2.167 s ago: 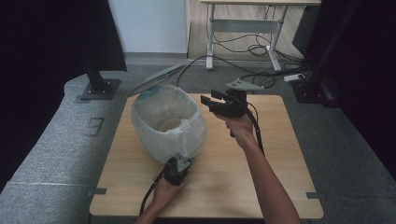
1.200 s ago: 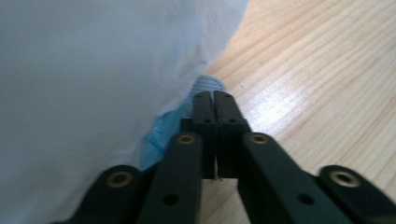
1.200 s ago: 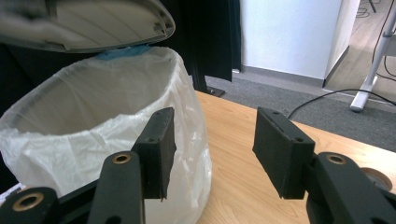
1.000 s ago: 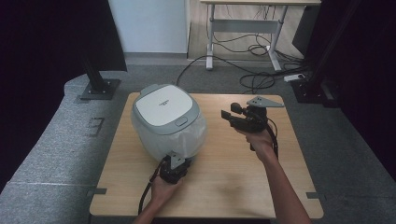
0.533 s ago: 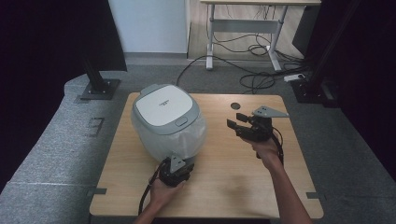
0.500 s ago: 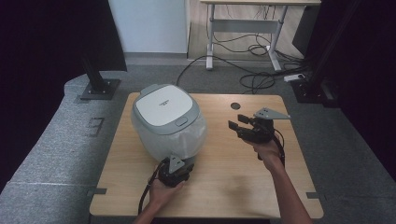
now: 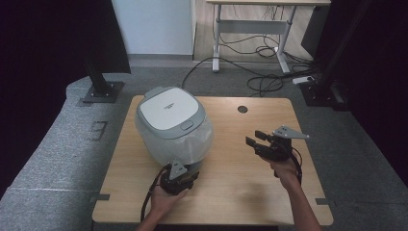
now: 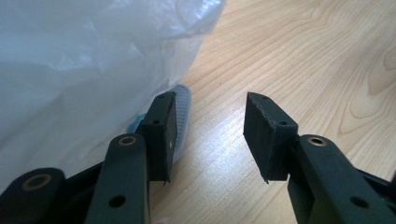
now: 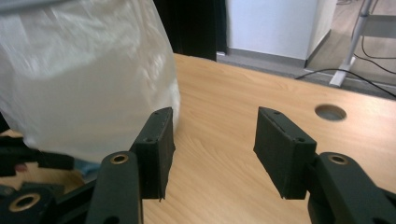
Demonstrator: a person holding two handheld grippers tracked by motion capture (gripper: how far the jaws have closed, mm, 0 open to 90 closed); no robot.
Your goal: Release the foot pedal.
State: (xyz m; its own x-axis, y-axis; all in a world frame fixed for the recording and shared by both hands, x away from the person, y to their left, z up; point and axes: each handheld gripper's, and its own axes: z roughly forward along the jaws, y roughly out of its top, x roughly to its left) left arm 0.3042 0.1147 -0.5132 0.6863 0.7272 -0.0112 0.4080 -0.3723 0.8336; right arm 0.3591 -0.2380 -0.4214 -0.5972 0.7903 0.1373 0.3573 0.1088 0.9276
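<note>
A round bin with a grey-white lid (image 7: 168, 108) stands on the left half of the wooden table (image 7: 240, 187); the lid is down. A clear plastic bag (image 7: 195, 144) (image 8: 70, 70) (image 9: 84, 79) hangs over its sides. My left gripper (image 7: 184, 172) (image 8: 210, 135) lies at the bin's front base. Its jaws have just been opening and nothing is between them; a grey ribbed part (image 8: 184, 103) of the bin's base sits just outside one jaw. My right gripper (image 7: 255, 137) (image 9: 212, 149) is open over bare wood to the right of the bin, holding nothing.
A cable hole (image 7: 242, 109) (image 9: 330, 112) is set in the table's far side. Black stand feet sit on the grey floor at the left (image 7: 101, 90) and right (image 7: 322, 95). A white desk frame (image 7: 250, 29) and cables (image 7: 260, 82) lie behind.
The bin's lid, raised in the earliest frame, is now down. My right gripper has moved rightward and lower, away from the bin. The left hand has stayed at the bin's base.
</note>
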